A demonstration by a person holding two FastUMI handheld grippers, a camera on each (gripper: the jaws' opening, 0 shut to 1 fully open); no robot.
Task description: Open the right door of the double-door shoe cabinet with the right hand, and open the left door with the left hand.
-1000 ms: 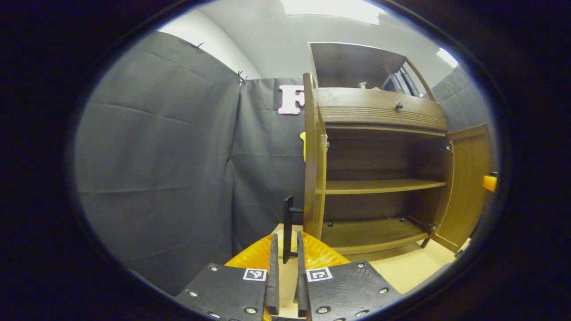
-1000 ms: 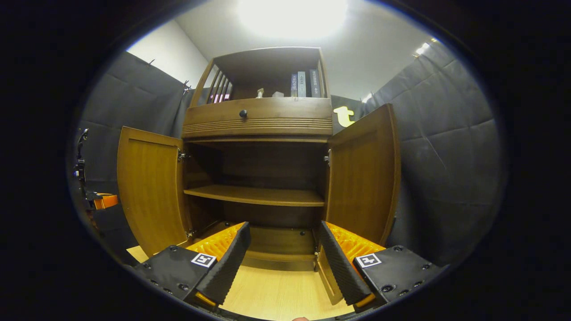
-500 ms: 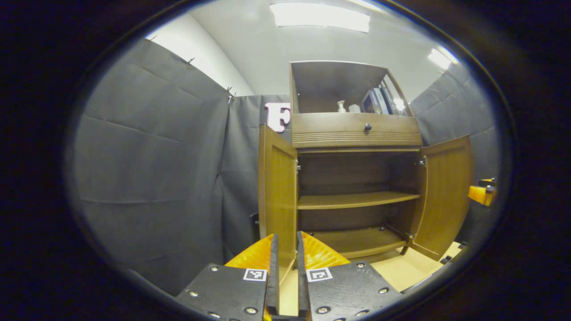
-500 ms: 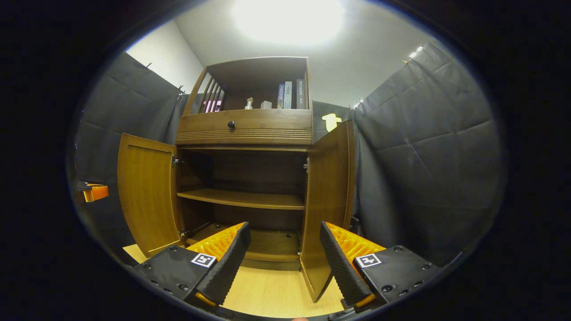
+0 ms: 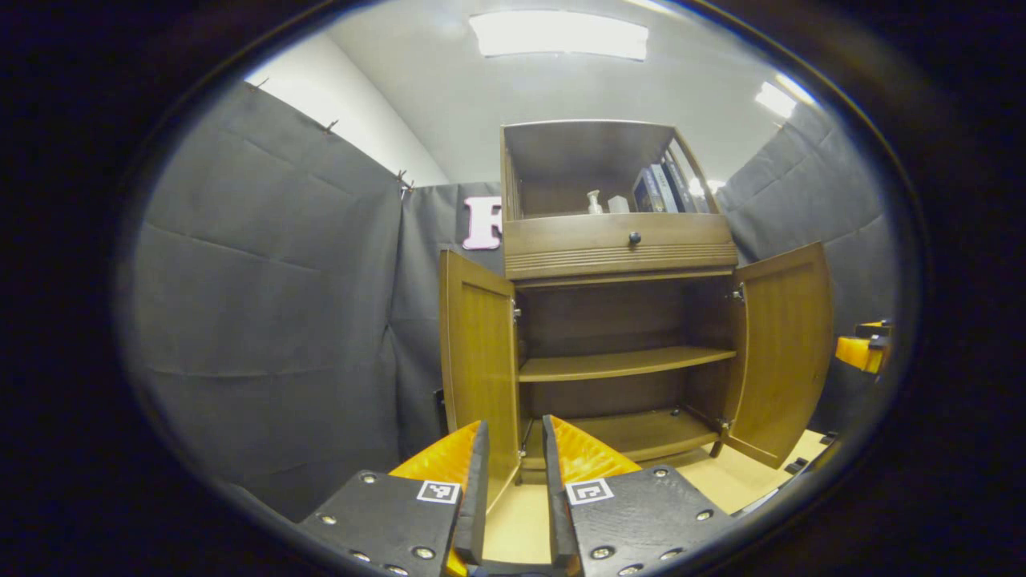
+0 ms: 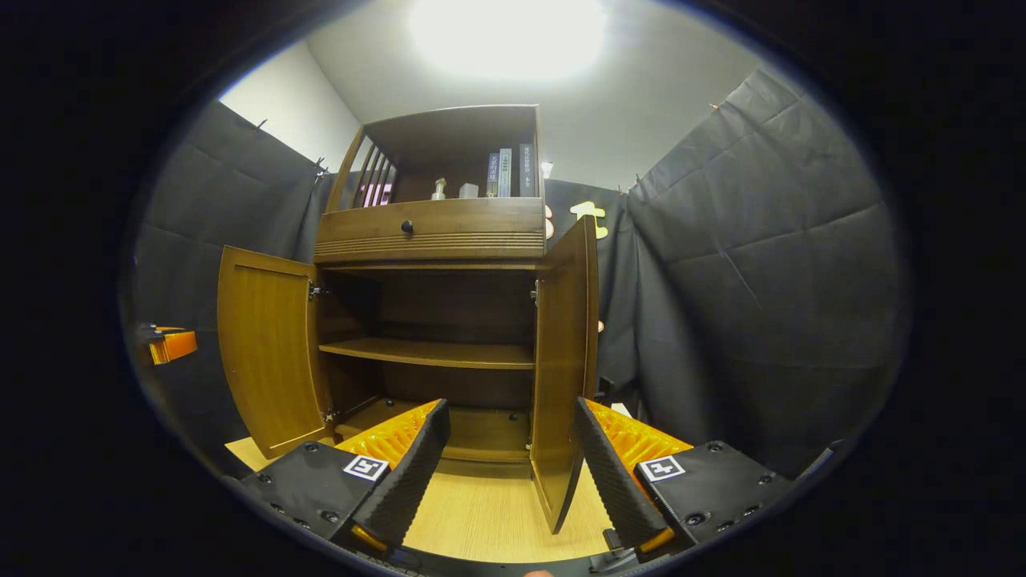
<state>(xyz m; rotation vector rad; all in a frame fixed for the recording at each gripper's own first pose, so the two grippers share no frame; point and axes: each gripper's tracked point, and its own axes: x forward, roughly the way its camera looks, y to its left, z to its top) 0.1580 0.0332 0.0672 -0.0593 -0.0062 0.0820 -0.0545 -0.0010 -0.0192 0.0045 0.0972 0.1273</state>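
The left door [image 5: 479, 353] stands swung out from the cabinet [image 5: 617, 248], and in the left gripper view its lower corner is seen between the two fingers of the left gripper [image 5: 513, 497]. The gap between these fingers is narrow, but I cannot tell if they touch the wood or only frame it. I judge the opening is nearly complete. To finish well, the left gripper should come straight back and not sideways, so the door is not dragged closed.

Inside, the shelf [image 6: 429, 353] has nothing on it.

The right door [image 6: 561, 353] is also wide open. In the right gripper view the right gripper [image 6: 509, 469] has its fingers spread far apart and holds nothing; the door's edge is between them, apparently not touched. It should retreat without bumping that edge.
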